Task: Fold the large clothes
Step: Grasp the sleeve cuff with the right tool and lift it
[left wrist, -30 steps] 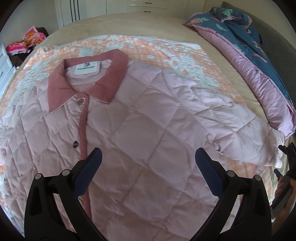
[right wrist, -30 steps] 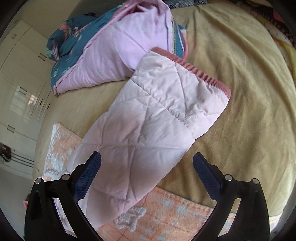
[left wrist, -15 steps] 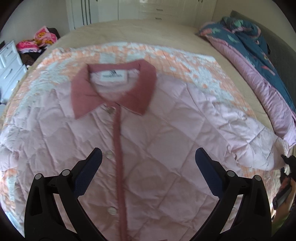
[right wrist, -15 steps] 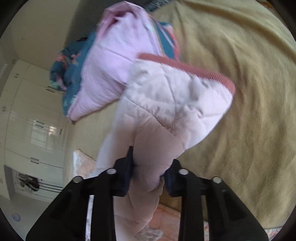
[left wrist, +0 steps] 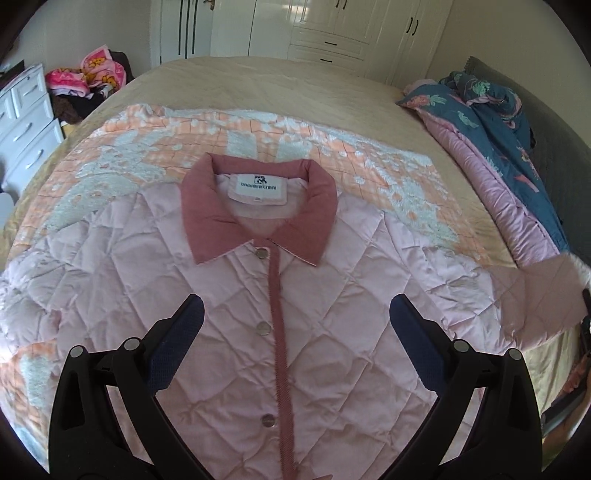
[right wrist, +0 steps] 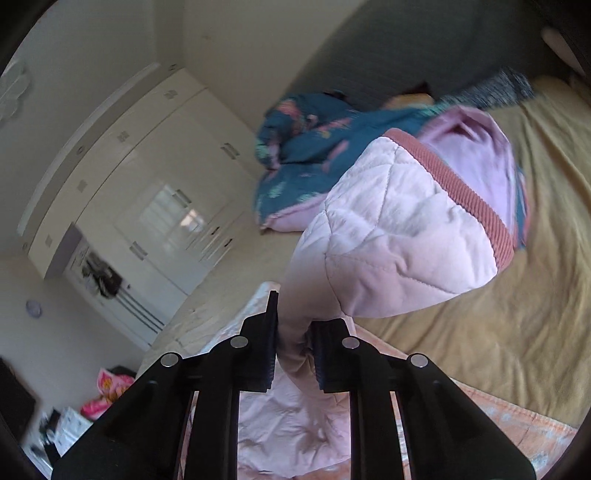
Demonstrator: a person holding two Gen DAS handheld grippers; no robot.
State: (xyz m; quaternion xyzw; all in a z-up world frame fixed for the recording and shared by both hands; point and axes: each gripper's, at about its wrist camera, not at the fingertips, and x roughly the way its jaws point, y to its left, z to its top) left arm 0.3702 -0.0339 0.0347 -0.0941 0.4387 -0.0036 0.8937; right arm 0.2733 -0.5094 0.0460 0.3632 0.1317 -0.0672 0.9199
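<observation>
A pale pink quilted jacket (left wrist: 332, 295) with a dusty-rose collar (left wrist: 258, 206) and button placket lies face up on the bed. My left gripper (left wrist: 295, 314) is open and empty, hovering over the jacket's chest. My right gripper (right wrist: 293, 325) is shut on the jacket's right sleeve (right wrist: 399, 229) and holds it lifted off the bed, its rose cuff (right wrist: 469, 192) pointing up and away. The raised sleeve also shows in the left wrist view (left wrist: 535, 291) at the right edge.
The jacket rests on an orange-and-white blanket (left wrist: 258, 133) over a tan bedspread (left wrist: 295, 77). A bundled blue floral and pink duvet (left wrist: 498, 122) lies along the right side. White wardrobes (left wrist: 332, 26) stand behind the bed, a white dresser (left wrist: 22, 122) and heaped clothes at left.
My right gripper closed on the sleeve and lifted it off the bed. My left gripper shifted left along the jacket, so the collar and placket now sit centred between its fingers.
</observation>
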